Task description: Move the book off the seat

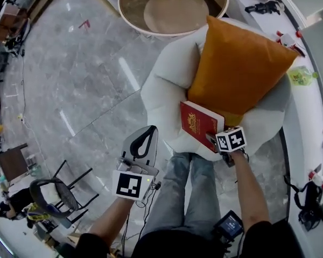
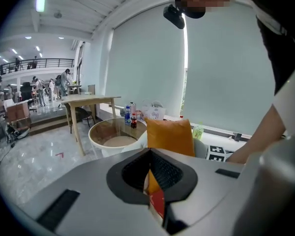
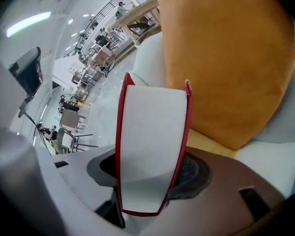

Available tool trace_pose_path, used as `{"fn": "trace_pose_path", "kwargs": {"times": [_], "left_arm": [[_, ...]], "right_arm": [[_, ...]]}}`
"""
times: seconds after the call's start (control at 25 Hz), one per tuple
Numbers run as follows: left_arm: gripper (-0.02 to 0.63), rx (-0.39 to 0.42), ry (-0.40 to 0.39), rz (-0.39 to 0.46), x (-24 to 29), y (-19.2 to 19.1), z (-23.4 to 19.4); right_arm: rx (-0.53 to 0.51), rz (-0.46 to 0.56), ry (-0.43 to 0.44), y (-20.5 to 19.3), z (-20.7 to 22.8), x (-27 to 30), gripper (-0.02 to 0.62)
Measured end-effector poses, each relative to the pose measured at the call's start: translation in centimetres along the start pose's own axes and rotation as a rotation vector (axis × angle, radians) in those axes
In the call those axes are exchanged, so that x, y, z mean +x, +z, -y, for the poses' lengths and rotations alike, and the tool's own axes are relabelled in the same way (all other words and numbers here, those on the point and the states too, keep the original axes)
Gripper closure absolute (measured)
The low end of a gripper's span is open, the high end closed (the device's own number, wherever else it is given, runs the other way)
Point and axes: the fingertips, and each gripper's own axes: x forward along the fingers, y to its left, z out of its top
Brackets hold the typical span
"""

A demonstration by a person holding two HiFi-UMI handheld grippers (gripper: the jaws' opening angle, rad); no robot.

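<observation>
Grey marble floor [image 1: 70,79] takes up the whole left side, and the left gripper [image 1: 149,130] hangs over it just off the seat's front-left edge. Its fingers are pinched together with only a thin slit below the tips, and there's nothing in them. Through that slit the left gripper view only catches a sliver of orange and red further off. Behind it there's a round tub-style table [image 1: 130,20] with a white wall and a see-through top. A flat beige disc sits inside it, and a couple of bottles [image 2: 131,118] stand on the top near the rim, one with a blue label and one dark like cola. Next over is the white puffy seat [image 1: 164,95]. The red book [image 1: 200,123] is at the seat's front edge, tilted, with the gold-printed cover facing up. Can't tell if its far end is touching the seat or not. The right gripper [image 1: 211,139] has it by the near corner. In the right gripper view the fingers stand fairly wide with the book's full thickness clamped between them, the pads are against both red covers and the white page edge faces the camera. Right behind the book a big orange cushion [image 1: 239,69] leans on the seat's back.
</observation>
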Motion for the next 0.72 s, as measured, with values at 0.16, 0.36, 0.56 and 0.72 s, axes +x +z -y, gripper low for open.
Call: {"fn": "trace_pose_path", "kwargs": {"times": [0.16, 0.36, 0.56, 0.72], "left_arm": [[0.595, 0.044, 0.036, 0.015, -2.8, 2.7, -0.5], [0.595, 0.043, 0.091, 0.068, -5.3, 7.7, 0.9], [0.595, 0.087, 0.128, 0.114, -9.0, 10.4, 3.9], [0.595, 0.096, 0.131, 0.143, -11.2, 12.8, 6.9]], "right_arm": [[-0.051, 0.055, 0.009, 2.5, -1.6, -4.9, 0.345], [-0.094, 0.168, 0.009, 5.8, -2.3, -13.7, 0.349], [-0.074, 0.315, 0.055, 6.7, -4.1, -21.9, 0.353], [-0.049, 0.449, 0.12, 7.7, -5.5, -28.8, 0.353]]}}
